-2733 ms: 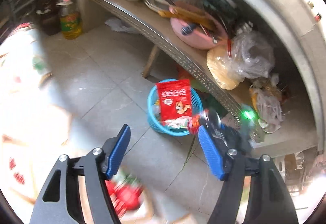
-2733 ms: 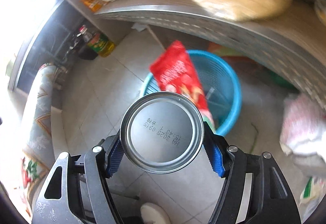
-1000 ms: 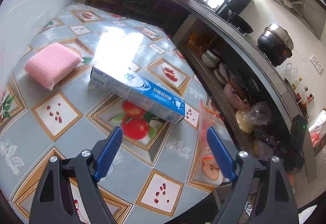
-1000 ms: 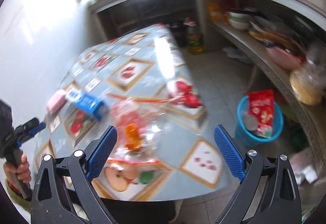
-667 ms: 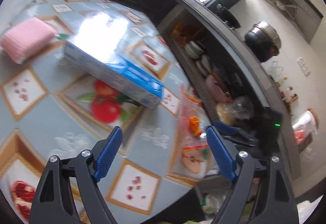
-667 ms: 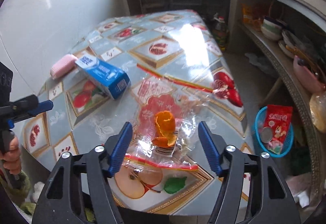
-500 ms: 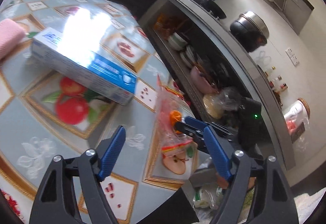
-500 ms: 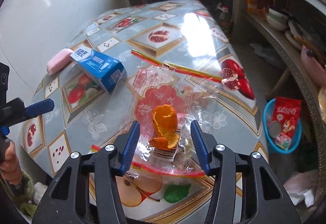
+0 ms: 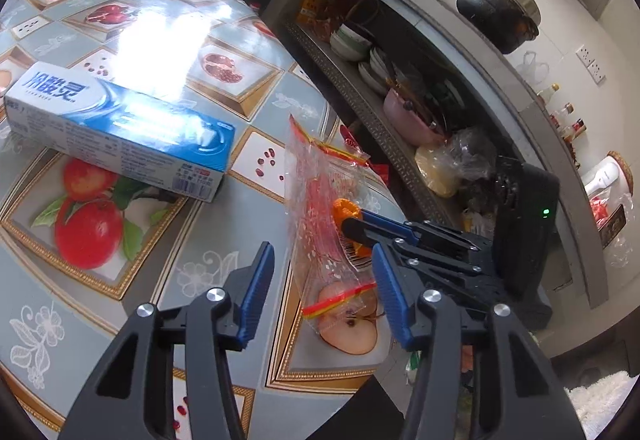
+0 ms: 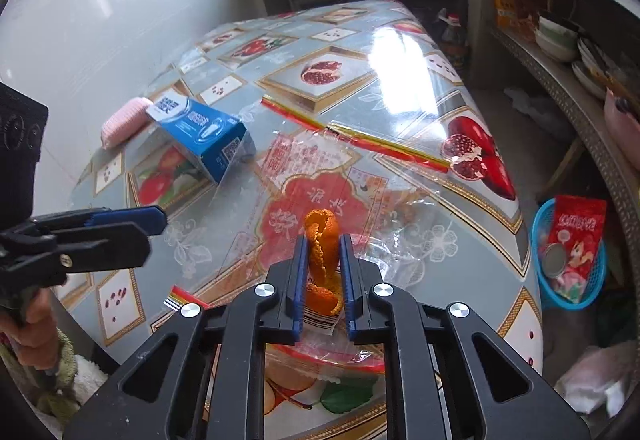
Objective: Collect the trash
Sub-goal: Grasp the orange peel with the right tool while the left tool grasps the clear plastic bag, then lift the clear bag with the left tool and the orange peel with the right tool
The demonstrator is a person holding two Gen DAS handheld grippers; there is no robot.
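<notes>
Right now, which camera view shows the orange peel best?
The right wrist view: the orange peel stands in the middle, between the pads of the right gripper, which has just closed on it. In the left wrist view only a small part shows behind that gripper's fingertips.

Bright daylight, strong fisheye bend

White glare lies on the shiny bench point(image 9: 160, 36) in both views; the shelves point(image 10: 568, 52) are darker, the edges curve into black corners, everything is sharp.

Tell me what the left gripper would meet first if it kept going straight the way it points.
Probably the clear plastic bag lying on the table, which sits between the left gripper's open blue fingers, near where the right gripper pinches the orange peel. Depth is uncertain.
</notes>
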